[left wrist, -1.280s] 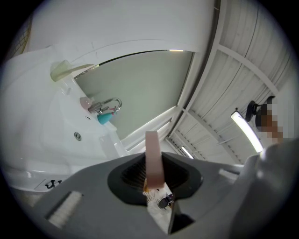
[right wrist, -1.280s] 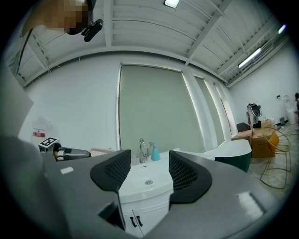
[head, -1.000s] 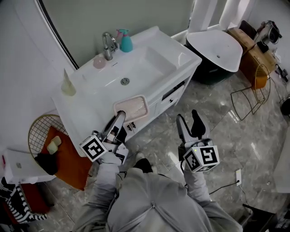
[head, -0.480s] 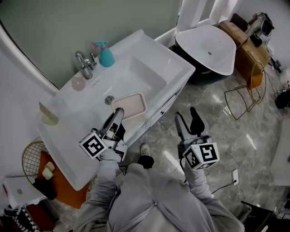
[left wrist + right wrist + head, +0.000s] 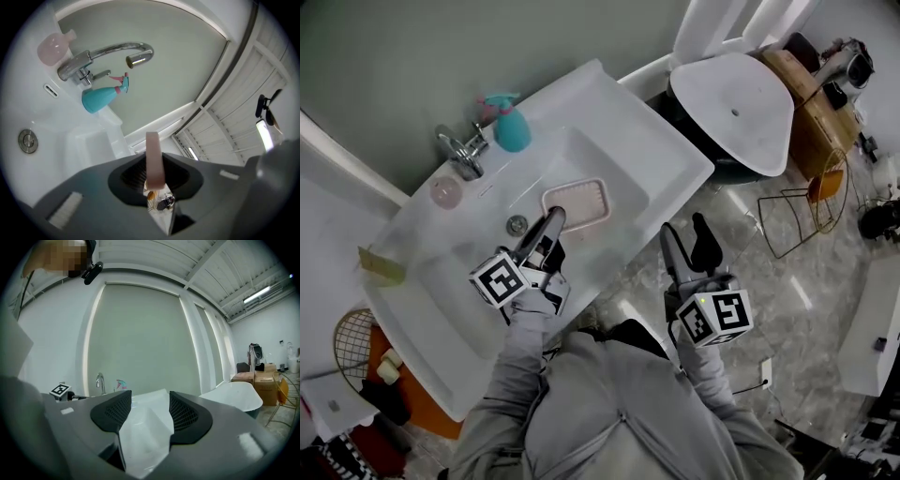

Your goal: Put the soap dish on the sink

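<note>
The pink rectangular soap dish [image 5: 578, 203] hangs over the basin of the white sink [image 5: 661, 159], close to the drain [image 5: 517, 224]. My left gripper [image 5: 553, 218] is shut on the dish's near edge. In the left gripper view the dish [image 5: 153, 157] shows edge-on, pinched between the jaws of that gripper [image 5: 155, 182], with the chrome faucet [image 5: 108, 55] and a teal spray bottle [image 5: 100, 99] beyond. My right gripper [image 5: 685, 244] is open and holds nothing, over the floor beside the sink's front. Through the jaws of the right gripper [image 5: 149, 414] the sink [image 5: 146, 432] shows.
On the sink's back rim stand the faucet [image 5: 459, 150], the teal bottle [image 5: 510, 131], a pink cup [image 5: 446, 192] and a pale bottle [image 5: 382, 265]. A white tub [image 5: 736, 103], cardboard boxes [image 5: 814, 94] and a gold wire stand [image 5: 797, 220] are to the right.
My left gripper has carried the soap dish from the sink's front edge out over the basin, toward the faucet. The right gripper has come along beside the sink, still open.
</note>
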